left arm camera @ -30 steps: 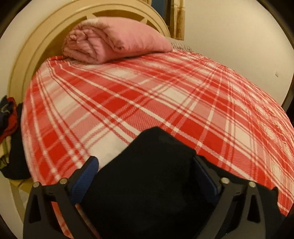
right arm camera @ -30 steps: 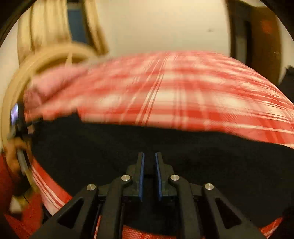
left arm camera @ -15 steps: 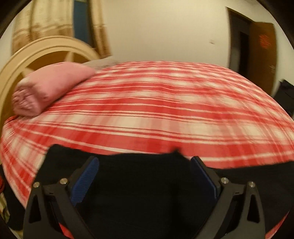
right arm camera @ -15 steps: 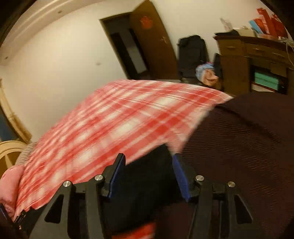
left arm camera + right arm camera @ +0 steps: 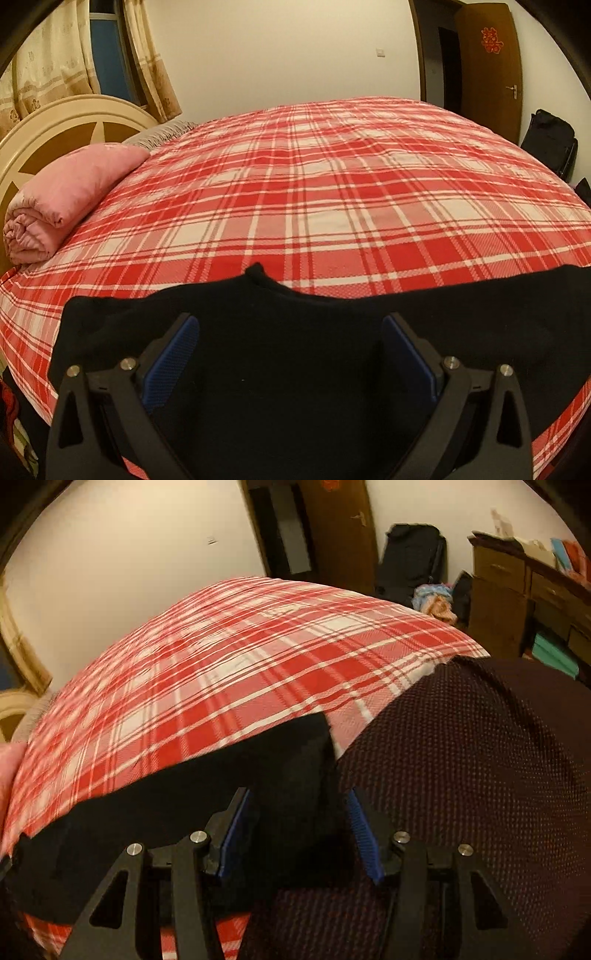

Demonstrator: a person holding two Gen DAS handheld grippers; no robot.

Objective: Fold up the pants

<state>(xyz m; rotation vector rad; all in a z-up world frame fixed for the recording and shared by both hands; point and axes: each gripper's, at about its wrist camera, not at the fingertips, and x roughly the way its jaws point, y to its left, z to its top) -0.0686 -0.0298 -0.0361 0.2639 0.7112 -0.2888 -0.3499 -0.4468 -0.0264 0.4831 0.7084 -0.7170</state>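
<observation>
The black pants (image 5: 288, 369) lie stretched along the near edge of a bed with a red and white plaid cover (image 5: 314, 206). My left gripper (image 5: 291, 354) is open, its blue pads wide apart above the pants. In the right wrist view the pants (image 5: 184, 812) run from the left to their end by my right gripper (image 5: 299, 830), which is open with the pants' end between its fingers. I cannot tell whether either gripper touches the cloth.
A rolled pink blanket (image 5: 70, 195) lies at the headboard (image 5: 55, 125). A dark dotted cloth (image 5: 480, 775) covers the bed corner at the right. A door (image 5: 487, 62), black bags (image 5: 410, 561) and a wooden dresser (image 5: 535, 602) stand beyond.
The right gripper has opened and swung right to the pants' end. The left gripper has stayed open and turned right, so the pants now lie across its view.
</observation>
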